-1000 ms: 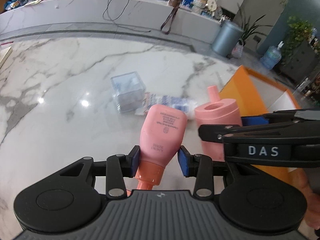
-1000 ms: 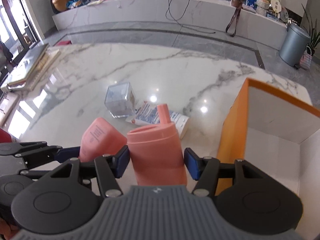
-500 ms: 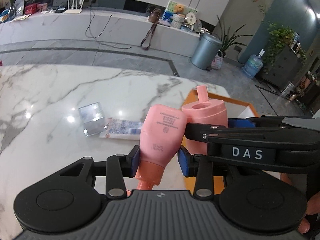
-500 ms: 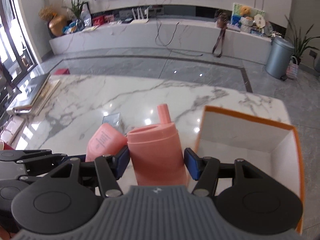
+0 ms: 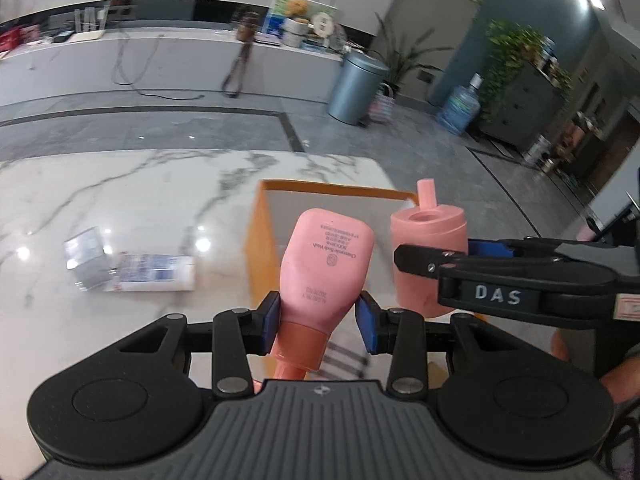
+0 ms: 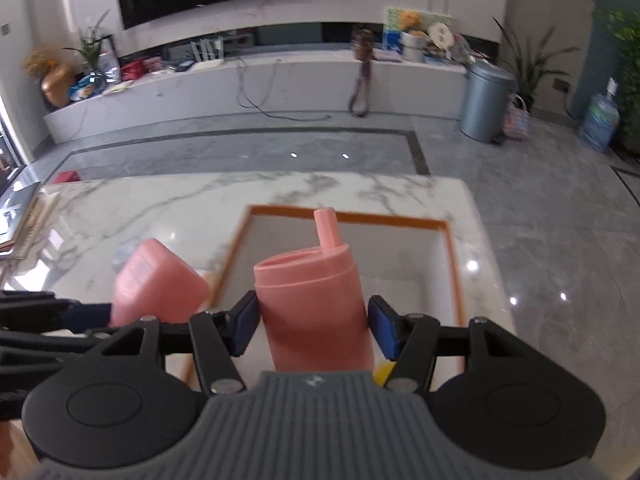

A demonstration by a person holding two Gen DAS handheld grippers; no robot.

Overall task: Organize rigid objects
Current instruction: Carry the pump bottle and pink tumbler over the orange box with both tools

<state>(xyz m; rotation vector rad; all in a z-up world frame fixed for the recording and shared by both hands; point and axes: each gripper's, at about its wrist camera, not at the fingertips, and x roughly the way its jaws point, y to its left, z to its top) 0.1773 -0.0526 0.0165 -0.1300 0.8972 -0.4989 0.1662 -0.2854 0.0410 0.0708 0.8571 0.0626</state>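
**Both grippers held pink containers over the orange box**

Leftmost on the marble desk point(image 5: 120, 184) lay a clear plastic box point(image 5: 86, 258), with a flat blue-and-white packet point(image 5: 154, 274) touching its right side. Further right, the left gripper point(image 5: 318, 318) had its blue-padded fingers point(image 5: 271, 320) clamped on the neck end of a pink body wash bottle point(image 5: 326, 264), which was held cap-down with its flat base pointing away from the camera. Beneath and behind the bottle stood an orange box point(image 5: 256, 248) with a white inside, open at the top, near the desk's right edge. To the right of the bottle, the right gripper point(image 6: 314, 326) gripped a pink cup point(image 6: 314, 304) around its body, both pads pressed on its sides; the cup was upright, its straw-like spout point(image 6: 326, 226) rising from the lid. In the right wrist view the cup hung above the box's open interior, with the bottle just to its left, over the box's left wall.
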